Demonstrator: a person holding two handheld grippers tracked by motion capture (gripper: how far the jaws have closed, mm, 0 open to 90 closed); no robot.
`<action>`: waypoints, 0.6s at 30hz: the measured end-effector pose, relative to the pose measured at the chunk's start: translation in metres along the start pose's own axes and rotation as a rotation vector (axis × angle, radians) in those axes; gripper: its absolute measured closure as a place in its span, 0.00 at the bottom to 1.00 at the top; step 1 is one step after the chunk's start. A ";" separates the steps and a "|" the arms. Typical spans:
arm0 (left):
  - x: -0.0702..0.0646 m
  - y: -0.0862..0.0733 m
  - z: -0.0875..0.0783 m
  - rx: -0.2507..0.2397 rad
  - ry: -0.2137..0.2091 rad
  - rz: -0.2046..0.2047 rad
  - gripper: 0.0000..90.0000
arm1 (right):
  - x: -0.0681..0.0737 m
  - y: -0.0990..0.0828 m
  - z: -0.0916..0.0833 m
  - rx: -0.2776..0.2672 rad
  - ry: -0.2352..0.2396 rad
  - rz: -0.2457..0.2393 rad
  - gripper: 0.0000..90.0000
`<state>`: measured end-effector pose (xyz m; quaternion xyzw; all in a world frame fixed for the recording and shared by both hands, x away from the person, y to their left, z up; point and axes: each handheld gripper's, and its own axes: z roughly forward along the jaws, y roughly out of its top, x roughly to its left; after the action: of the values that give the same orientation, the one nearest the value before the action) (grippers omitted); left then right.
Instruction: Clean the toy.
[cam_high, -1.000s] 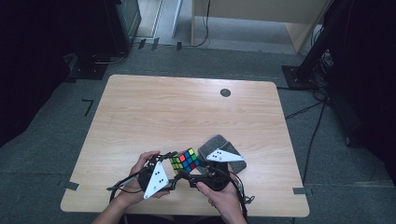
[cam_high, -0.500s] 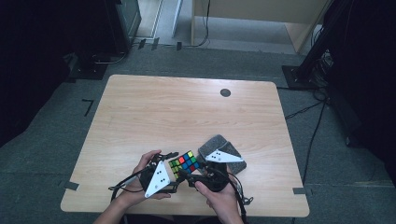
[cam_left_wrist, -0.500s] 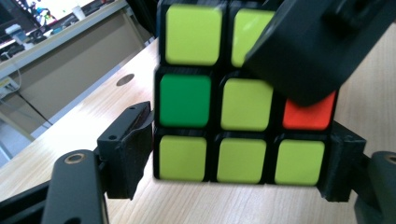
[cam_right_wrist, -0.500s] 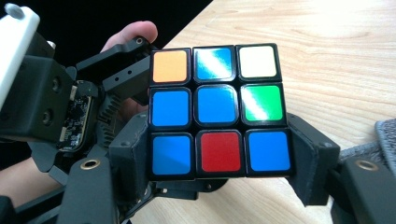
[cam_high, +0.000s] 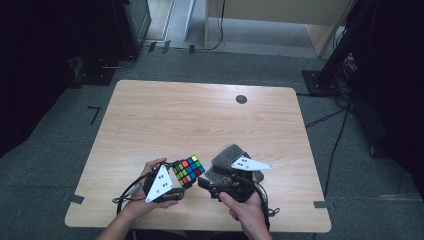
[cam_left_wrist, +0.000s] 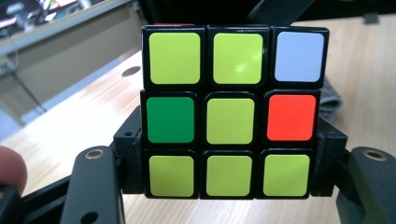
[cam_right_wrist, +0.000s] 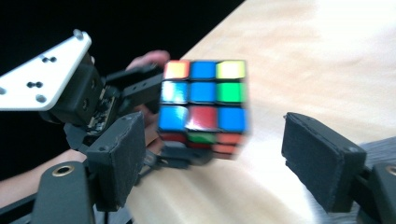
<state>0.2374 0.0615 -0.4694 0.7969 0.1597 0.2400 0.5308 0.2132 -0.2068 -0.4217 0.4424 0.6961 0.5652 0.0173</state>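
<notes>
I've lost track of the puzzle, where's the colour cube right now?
In the high view the colour cube sits near the table's front edge, clamped in the left hand-held gripper, with the grey cloth just right.

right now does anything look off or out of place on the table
Nothing looks spilled or damaged. The cube is scrambled: its face toward the left claw's camera is mostly yellow-green with one green, one red and one pale blue sticker. The left claw holds it off the table. A grey cloth lies crumpled beside it.
</notes>
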 end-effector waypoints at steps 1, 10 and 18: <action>0.003 -0.001 -0.002 -0.004 0.008 -0.023 0.38 | -0.004 0.002 -0.005 -0.019 -0.027 -0.003 0.25; 0.011 -0.006 -0.006 0.004 0.015 -0.078 0.37 | -0.049 -0.014 -0.008 0.043 -0.384 -0.056 0.38; 0.012 -0.007 -0.005 0.009 -0.003 -0.097 0.37 | -0.069 -0.039 0.022 0.179 -0.525 -0.134 0.35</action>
<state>0.2451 0.0743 -0.4720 0.7910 0.1983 0.2123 0.5384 0.2434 -0.2329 -0.4939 0.5262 0.7426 0.3653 0.1952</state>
